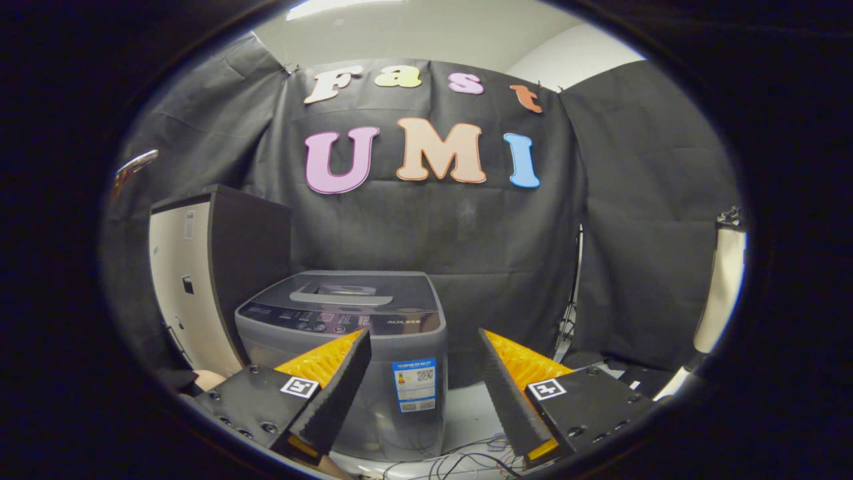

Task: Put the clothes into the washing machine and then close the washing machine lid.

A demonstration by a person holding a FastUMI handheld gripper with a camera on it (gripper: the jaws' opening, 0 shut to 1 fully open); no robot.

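- You face a black cloth wall [600,220] that closes off the far side of the booth and wraps round to the left and right.
- To the far left you have a tall cabinet [200,280] with a pale front and a dark side, standing against that cloth.
- Just right of the cabinet and nearer to you sits the washing machine [346,347], a grey top-loader on the floor, a little left of the centre between your fingers.
- Its lid [353,293] lies flat and closed on top, with a handle recess across the middle and a dark control strip along the near edge.
- You cannot see any clothes from here.
- Your gripper [424,343] is held wide open, its two fingers well apart, and it has hold of nothing; the left finger overlaps the machine's near front, the right finger stands clear to its right.
- A blue and white sticker [414,385] is on the machine's front, between your fingers.
- Thin cables [460,463] trail over the pale floor near the machine's base, close to you.
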